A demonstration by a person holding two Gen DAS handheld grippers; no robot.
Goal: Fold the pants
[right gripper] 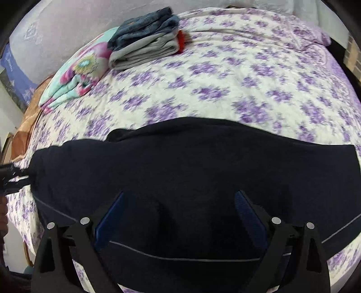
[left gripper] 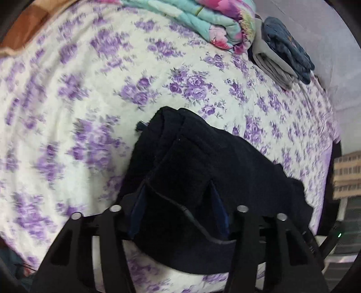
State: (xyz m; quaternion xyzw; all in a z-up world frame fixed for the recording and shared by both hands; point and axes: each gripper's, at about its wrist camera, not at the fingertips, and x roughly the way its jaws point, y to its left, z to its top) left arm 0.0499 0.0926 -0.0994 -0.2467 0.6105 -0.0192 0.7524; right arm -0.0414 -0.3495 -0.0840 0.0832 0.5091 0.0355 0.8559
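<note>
Dark pants (right gripper: 180, 162) on floral bedspread (right gripper: 237, 74). Left gripper (left gripper: 178, 198) and right gripper (right gripper: 180, 207): fingers spread, fabric between; actual pinch cannot be told. Folded clothes stack (right gripper: 144, 45) well apart.

A bed fills both views, covered by a white bedspread (right gripper: 225, 74) printed with purple flowers. At its far side a pale wall (right gripper: 67, 24) rises. A folded floral blanket (left gripper: 203, 20) lies beside a stack of folded grey and blue clothes (right gripper: 146, 42). An orange-brown fabric (left gripper: 24, 27) shows at the far left edge.
</note>
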